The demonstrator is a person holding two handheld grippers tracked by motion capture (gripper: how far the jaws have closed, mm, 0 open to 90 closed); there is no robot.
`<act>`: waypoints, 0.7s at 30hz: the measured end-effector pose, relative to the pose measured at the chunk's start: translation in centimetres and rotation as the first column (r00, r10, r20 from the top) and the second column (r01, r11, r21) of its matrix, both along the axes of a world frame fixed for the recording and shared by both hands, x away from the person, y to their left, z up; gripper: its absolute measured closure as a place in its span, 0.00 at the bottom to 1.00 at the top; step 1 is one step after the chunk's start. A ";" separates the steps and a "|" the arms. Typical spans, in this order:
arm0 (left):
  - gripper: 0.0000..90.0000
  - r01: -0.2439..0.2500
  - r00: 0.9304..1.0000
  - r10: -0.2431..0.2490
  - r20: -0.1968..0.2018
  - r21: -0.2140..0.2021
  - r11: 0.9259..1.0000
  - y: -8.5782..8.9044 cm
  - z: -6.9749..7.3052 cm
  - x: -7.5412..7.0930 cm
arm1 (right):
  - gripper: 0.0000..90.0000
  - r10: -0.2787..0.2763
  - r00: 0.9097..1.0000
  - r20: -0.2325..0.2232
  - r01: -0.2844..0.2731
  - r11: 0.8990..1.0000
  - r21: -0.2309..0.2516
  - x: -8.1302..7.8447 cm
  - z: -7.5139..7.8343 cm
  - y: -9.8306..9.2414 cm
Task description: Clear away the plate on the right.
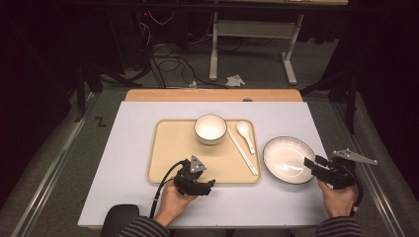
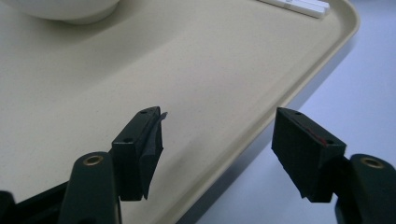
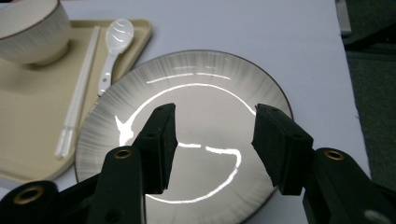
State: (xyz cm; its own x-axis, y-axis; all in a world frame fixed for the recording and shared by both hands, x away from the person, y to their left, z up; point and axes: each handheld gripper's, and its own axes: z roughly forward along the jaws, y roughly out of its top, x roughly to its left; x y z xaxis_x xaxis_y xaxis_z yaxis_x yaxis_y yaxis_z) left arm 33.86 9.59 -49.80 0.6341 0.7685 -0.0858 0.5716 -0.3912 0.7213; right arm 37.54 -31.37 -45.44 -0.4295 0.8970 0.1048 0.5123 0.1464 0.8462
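Resting over the near edge of the beige tray [image 1: 170,163], the left gripper [image 1: 196,183] sits in the person's left hand [image 1: 173,200] on the left side of the white table [image 1: 123,163]. In the left gripper view its jaws stand wide apart with nothing between them; one jaw hangs above the tray's floor and the other above the bare table just outside the tray's raised rim. The pads touch nothing.

Farther in on the tray stands a small white bowl [image 1: 210,129], upright, near the tray's far edge. Just right of the bowl a pair of white chopsticks [image 1: 242,151] lies along the tray, running from far to near, and a white ceramic spoon [image 1: 245,135] lies just beside them at the tray's far right corner, bowl end away from the person.

Right of the tray, on the table, lies a shallow plate [image 1: 286,159] with fine grey lines radiating around its rim; its left edge sits very near the tray's right rim, though touching cannot be told.

At the far right the right gripper [image 1: 312,164], held in the person's right hand [image 1: 338,197], reaches over the plate's right rim. In the right gripper view its jaws are spread wide over the plate's glossy inside, gripping nothing, the plate visible between and below them.
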 end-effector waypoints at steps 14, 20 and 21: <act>0.38 0.051 0.999 -0.051 0.000 0.026 0.998 -1.5 0.0 0.9 | 0.58 -0.131 0.988 -0.079 0.130 0.991 -0.019 -1.2 0.2 -3.4; 0.38 0.081 0.997 -0.081 0.000 0.027 0.996 -2.1 0.0 1.2 | 0.62 -0.157 0.974 -0.166 0.157 0.988 -0.016 -1.5 -0.3 -5.4; 0.38 0.083 0.997 -0.083 0.001 0.026 0.996 -2.2 0.0 1.2 | 0.63 -0.160 0.971 -0.175 0.160 0.987 -0.014 -1.6 -0.4 -5.7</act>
